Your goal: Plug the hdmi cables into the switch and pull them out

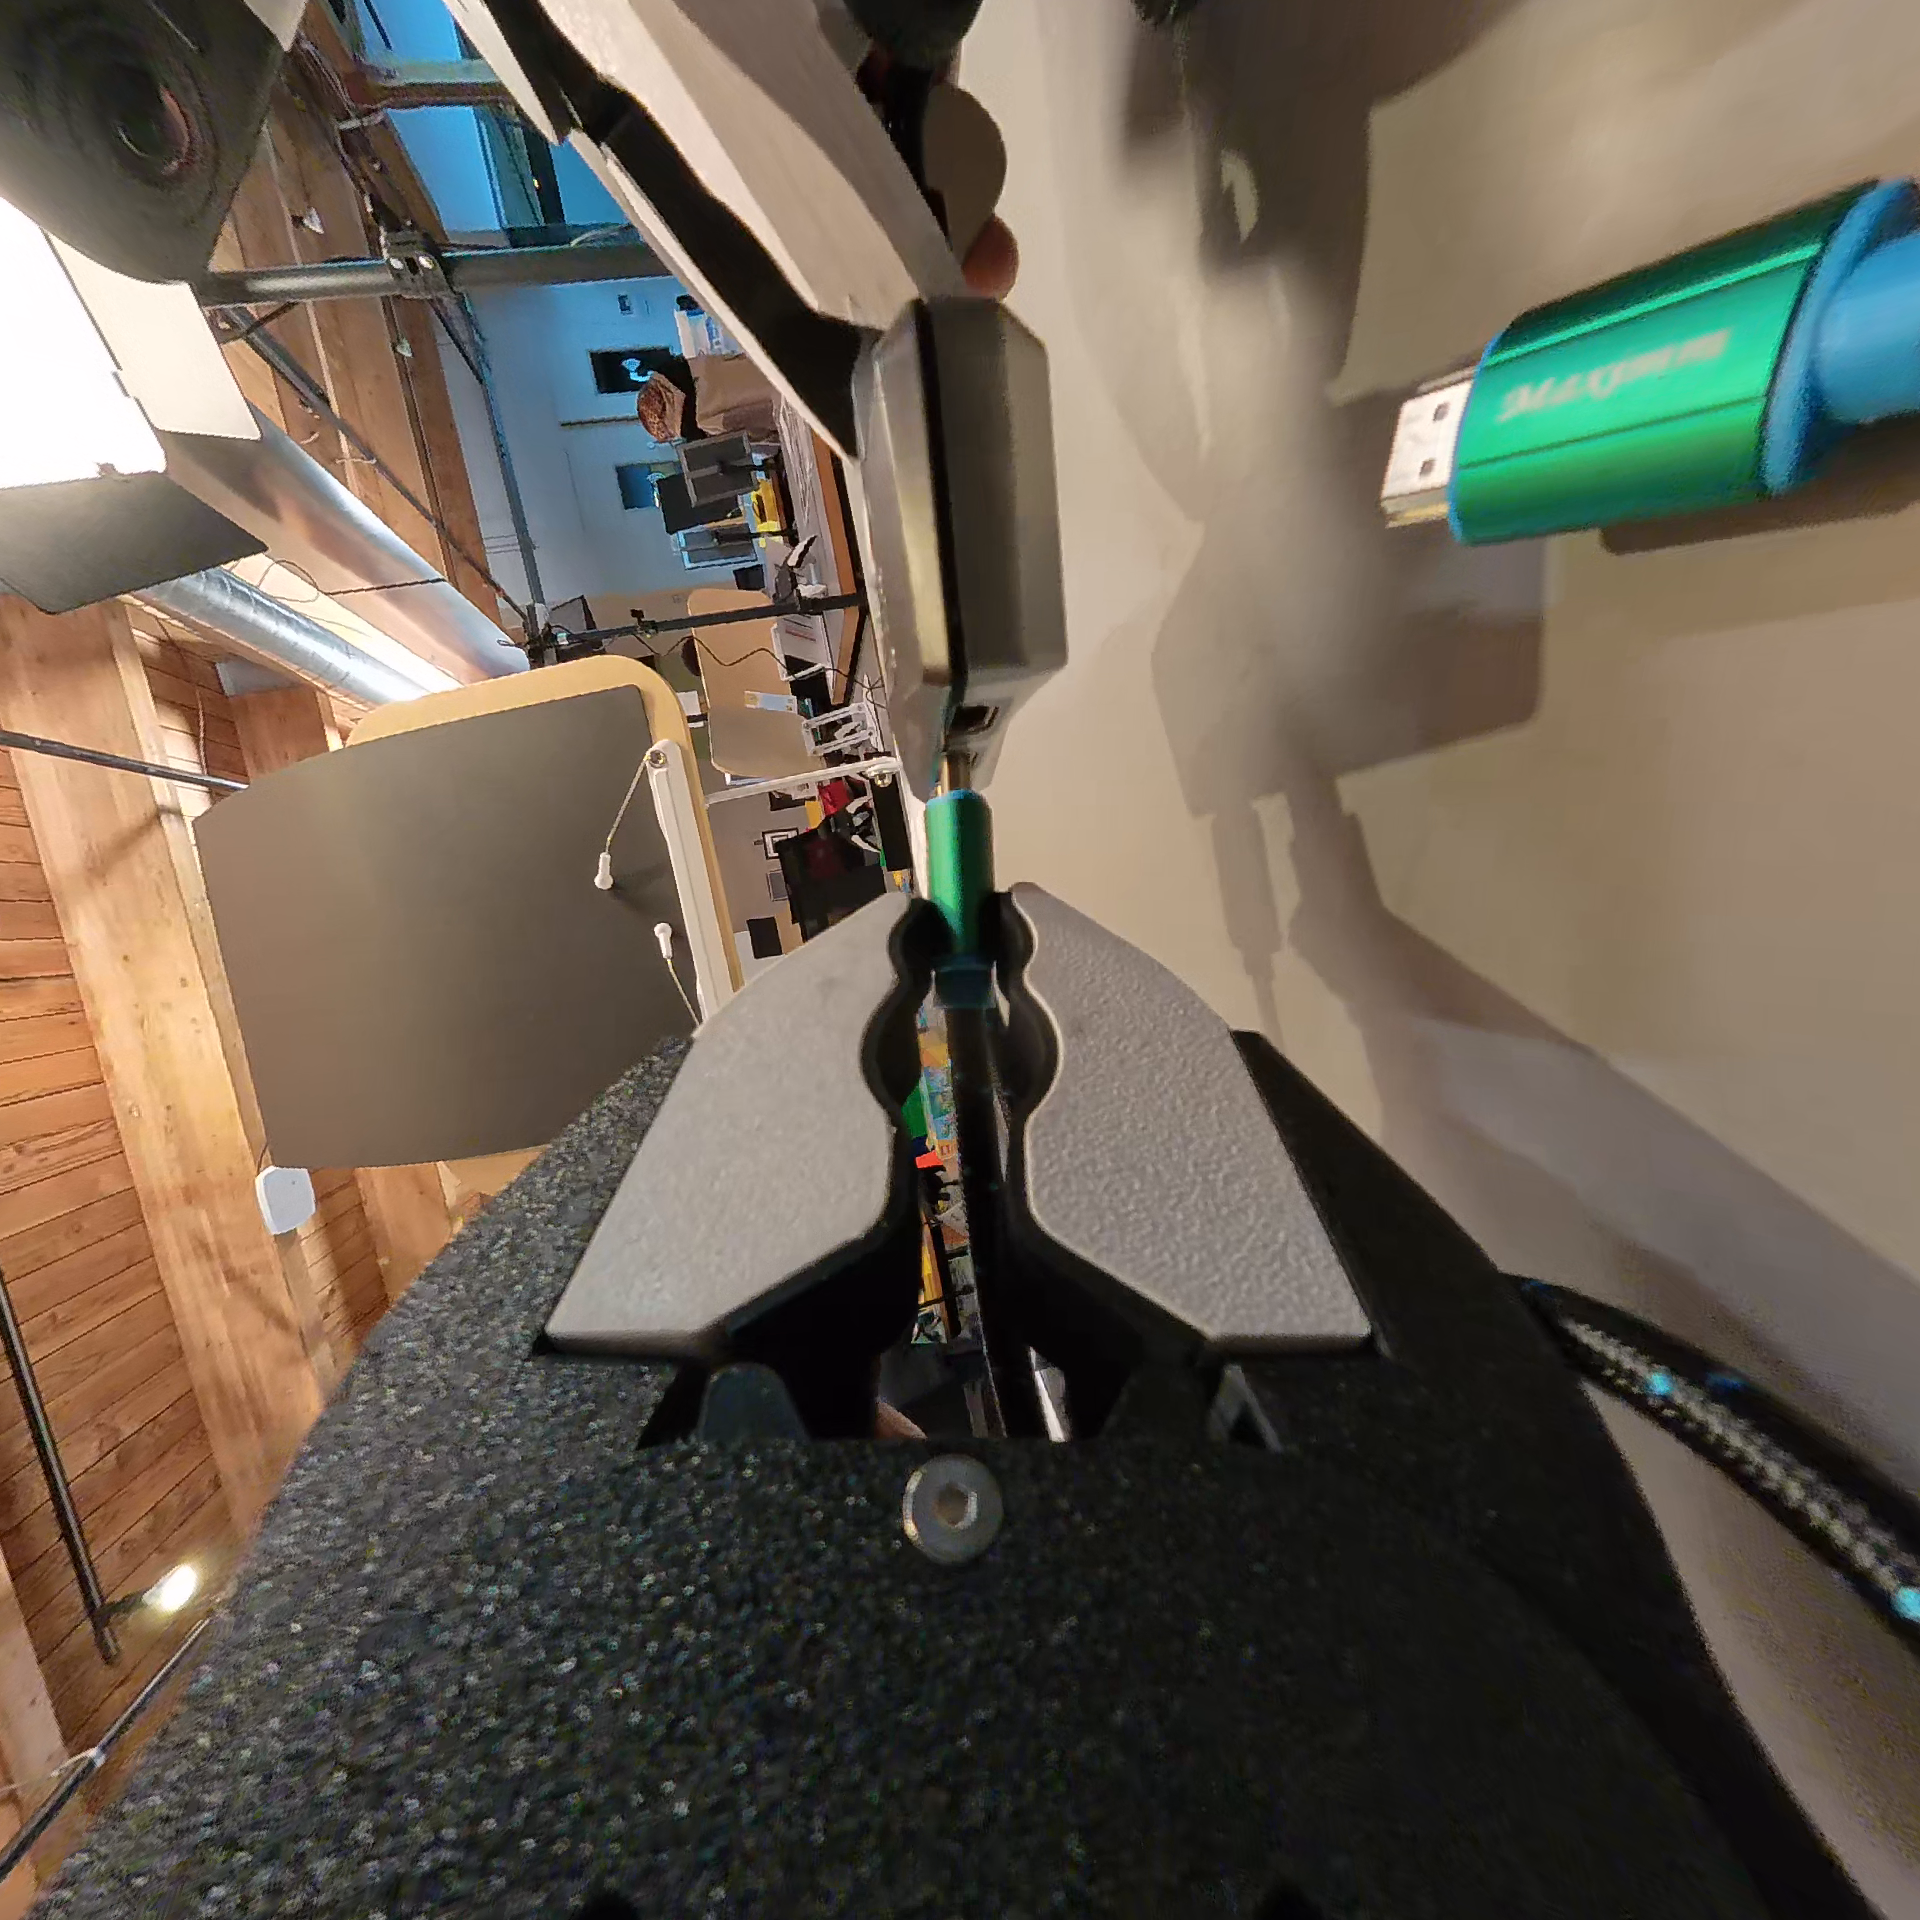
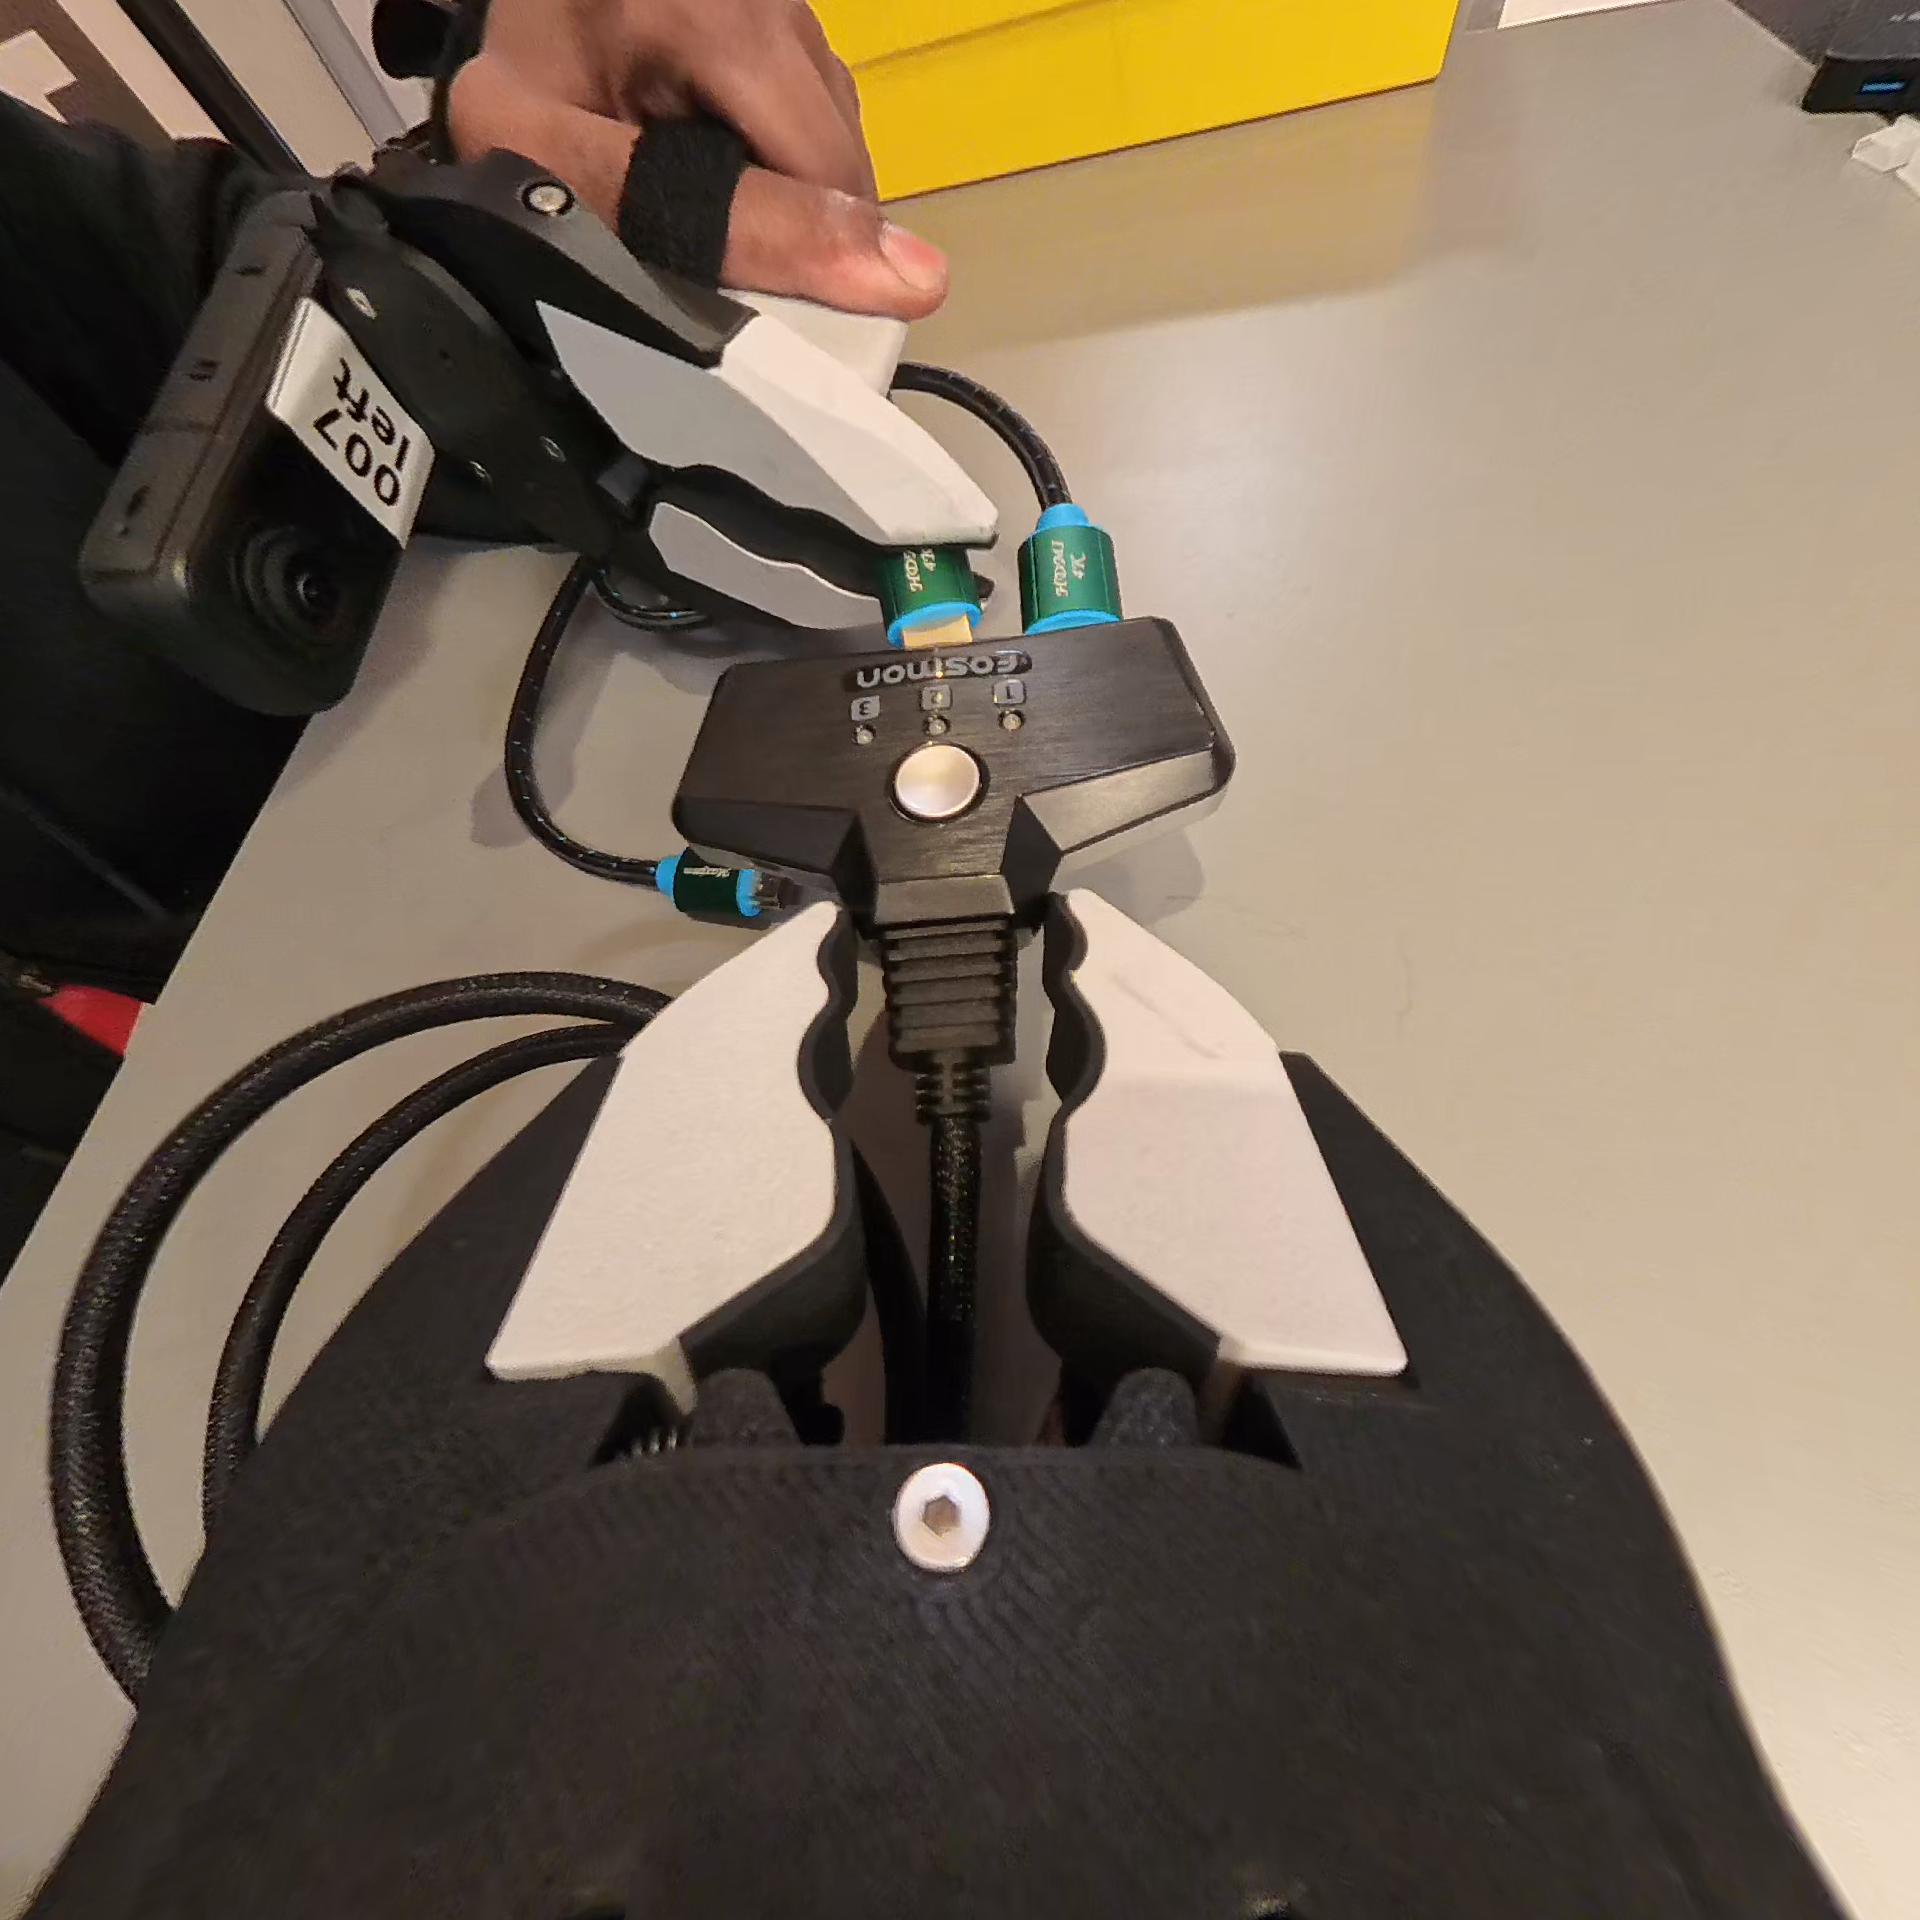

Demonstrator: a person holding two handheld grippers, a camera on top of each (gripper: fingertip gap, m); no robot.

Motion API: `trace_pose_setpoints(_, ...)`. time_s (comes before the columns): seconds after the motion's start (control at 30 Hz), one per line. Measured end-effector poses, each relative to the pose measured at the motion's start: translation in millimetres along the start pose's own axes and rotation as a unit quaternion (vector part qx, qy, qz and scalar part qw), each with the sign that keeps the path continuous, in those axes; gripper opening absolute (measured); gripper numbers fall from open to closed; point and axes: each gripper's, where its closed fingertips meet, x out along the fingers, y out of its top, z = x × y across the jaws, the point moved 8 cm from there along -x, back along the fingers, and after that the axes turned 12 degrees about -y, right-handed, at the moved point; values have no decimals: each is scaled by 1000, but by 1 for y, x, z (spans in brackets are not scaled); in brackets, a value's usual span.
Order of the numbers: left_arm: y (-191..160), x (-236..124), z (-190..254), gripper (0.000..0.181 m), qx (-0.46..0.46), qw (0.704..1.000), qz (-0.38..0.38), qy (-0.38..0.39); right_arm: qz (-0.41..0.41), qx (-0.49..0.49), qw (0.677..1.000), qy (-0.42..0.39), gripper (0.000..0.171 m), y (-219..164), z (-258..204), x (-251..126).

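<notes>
Pointing lengthwise at the switch [image 2: 951,758], the left gripper [image 2: 914,566]'s green plug [image 2: 925,592].

The black switch [image 2: 951,753] sits at the right gripper's [image 2: 951,925] fingertips. At its far edge, one green HDMI plug [image 2: 1070,587] is fully seated; a second [image 2: 928,592], gold tip exposed, sits between the left gripper's [image 2: 914,566] fingers. A third [image 2: 727,883] lies loose left.

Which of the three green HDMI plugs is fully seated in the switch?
The green plug at the switch's far right port; the left gripper's plug shows gold tip, the third lies loose.
</notes>
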Motion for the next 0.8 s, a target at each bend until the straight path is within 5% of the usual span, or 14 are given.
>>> trace_pose_setpoints(0.4,-3,-10,1,12,8,997,78,-7,-1,-60,998,21,34,5,-6,-1)
trace_pose_setpoints(0.8,-2,0,3,12,-19,998,60,-13,-22,-47,999,-4,35,3,-4,4)
